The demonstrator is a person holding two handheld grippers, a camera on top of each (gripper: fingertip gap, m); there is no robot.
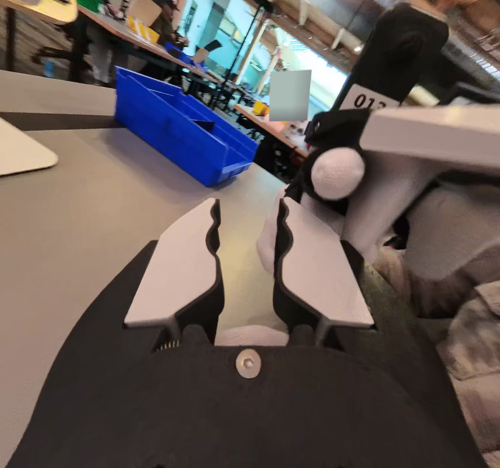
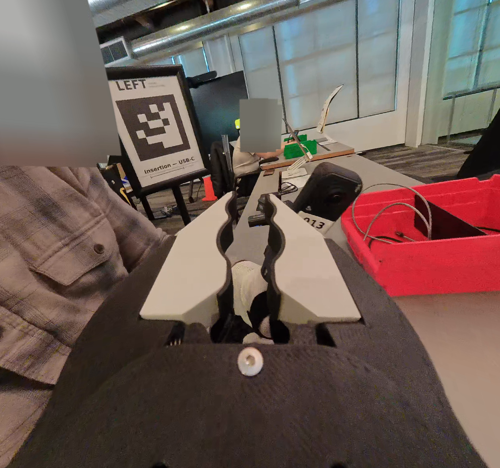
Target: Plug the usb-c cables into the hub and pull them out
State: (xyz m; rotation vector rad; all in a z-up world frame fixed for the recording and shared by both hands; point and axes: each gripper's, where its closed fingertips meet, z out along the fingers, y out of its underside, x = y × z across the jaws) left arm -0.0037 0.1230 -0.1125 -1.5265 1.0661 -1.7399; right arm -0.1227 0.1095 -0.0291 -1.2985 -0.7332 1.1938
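Scanning: both wrist views aimed level across the grey bench (image 1: 81, 211); no hub visible in either.
Left gripper (image 1: 247, 206): jaws parted by a narrow gap, holding nothing; bare bench between them.
Right gripper (image 2: 250, 200): jaws parted by a narrow gap, nothing gripped; a white-gloved finger (image 2: 247, 279) shows through the gap lower down.
Cables (image 2: 389, 211): thin grey braided loops plus a dark lead, lying in the red bin (image 2: 405, 273) at 3 o'clock in the right view, well apart from the jaws.
Blue bin (image 1: 176, 127): at 11 o'clock in the left view; a dark divider inside, contents otherwise unseen.
Handling (judgement): cables look light and floppy, braid fairly grippy; the loop will sag and swing. Take hold on the rigid plug housing just behind the metal tip, flat faces against the pads, never on the cord.
Risk (judgement): a small plug tips easily in the grip; a skewed entry could jam or bend it.
Other: camera (image 2: 328, 192) of the other gripper at 1 o'clock in the right view.
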